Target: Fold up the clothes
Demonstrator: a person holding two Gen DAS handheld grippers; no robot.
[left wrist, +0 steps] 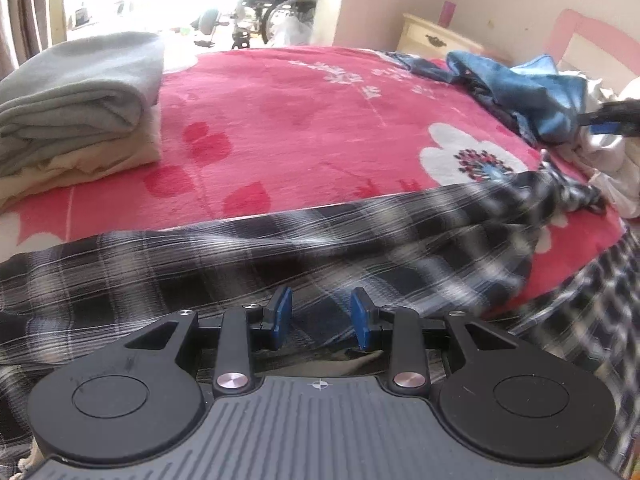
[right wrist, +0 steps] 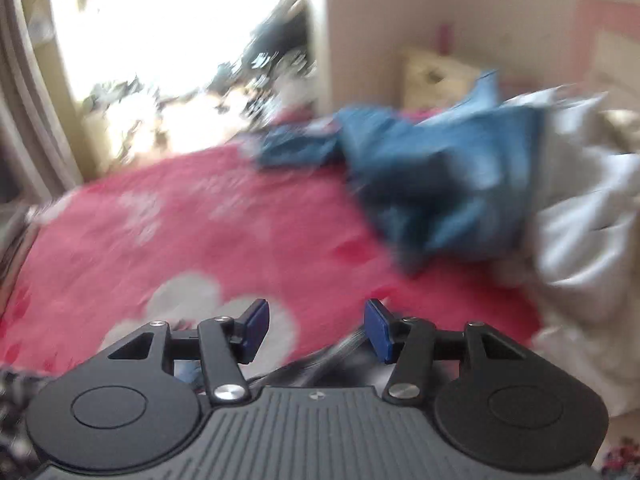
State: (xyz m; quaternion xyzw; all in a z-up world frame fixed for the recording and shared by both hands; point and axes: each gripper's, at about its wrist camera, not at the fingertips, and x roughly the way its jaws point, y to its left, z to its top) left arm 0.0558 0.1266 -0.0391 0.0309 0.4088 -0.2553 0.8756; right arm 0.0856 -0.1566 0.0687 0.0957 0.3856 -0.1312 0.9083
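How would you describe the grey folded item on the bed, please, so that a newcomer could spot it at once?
Start from the red floral blanket covering the bed and look to its far left corner, near the curtain. There a small stack of folded laundry sits, and the grey folded cloth is its top layer. Unlike the cream piece beneath it and the crumpled blue clothes opposite, it is pale grey and neatly folded.

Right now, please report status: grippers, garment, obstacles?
Left gripper open over black-and-white plaid shirt. Right gripper open, empty. Crumpled blue garment ahead.

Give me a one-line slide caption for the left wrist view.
Open left gripper over a black-and-white plaid garment on the red floral blanket, folded grey and cream stack at left.
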